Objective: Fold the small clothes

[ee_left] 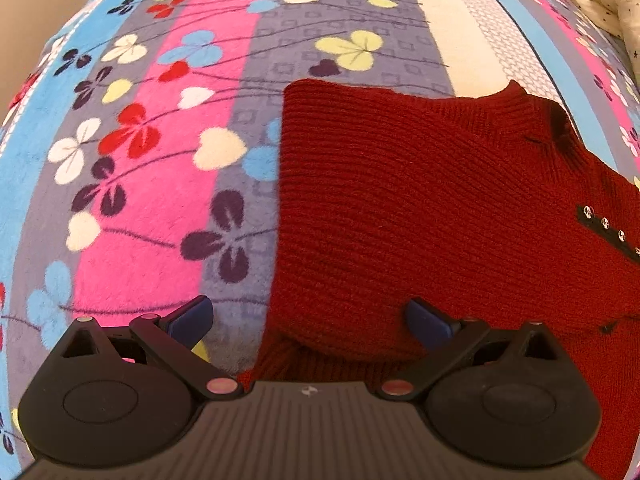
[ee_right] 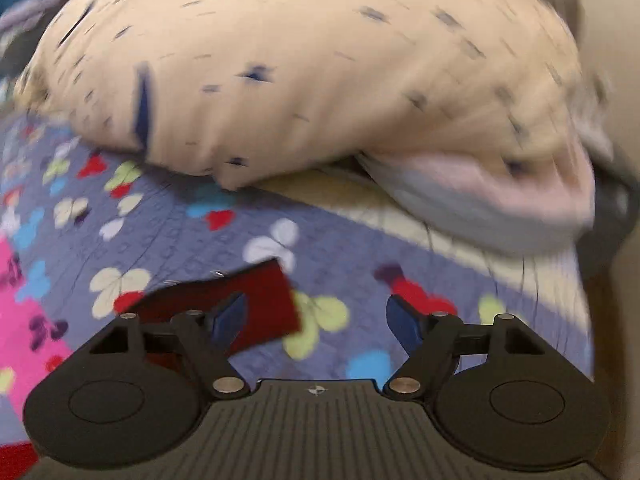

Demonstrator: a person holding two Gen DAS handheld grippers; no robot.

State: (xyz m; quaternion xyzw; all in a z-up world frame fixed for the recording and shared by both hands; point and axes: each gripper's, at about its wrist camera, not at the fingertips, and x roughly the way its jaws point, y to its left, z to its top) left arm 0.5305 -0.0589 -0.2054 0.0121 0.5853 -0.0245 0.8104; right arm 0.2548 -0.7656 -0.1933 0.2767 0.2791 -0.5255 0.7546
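Tongs on both sides are found spread wide, with nothing between the fingers. The left gripper (ee_left: pixel 308 320) is held low over the near left edge of the red sweater (ee_left: pixel 440 208), which lies flat on the flowered blanket (ee_left: pixel 132 184); its left side appears already turned in, giving a straight edge, with the collar at the far side and a studded black trim (ee_left: pixel 608 228) at the right. The right gripper (ee_right: pixel 316 320) is seen in a blurred view, over bare blanket just right of a red sweater corner (ee_right: pixel 260 304), facing a speckled pillow (ee_right: pixel 304 64). A fold is judged partly made. The next move is judged to call for the right side to be gripped and carried across, edges kept aligned.
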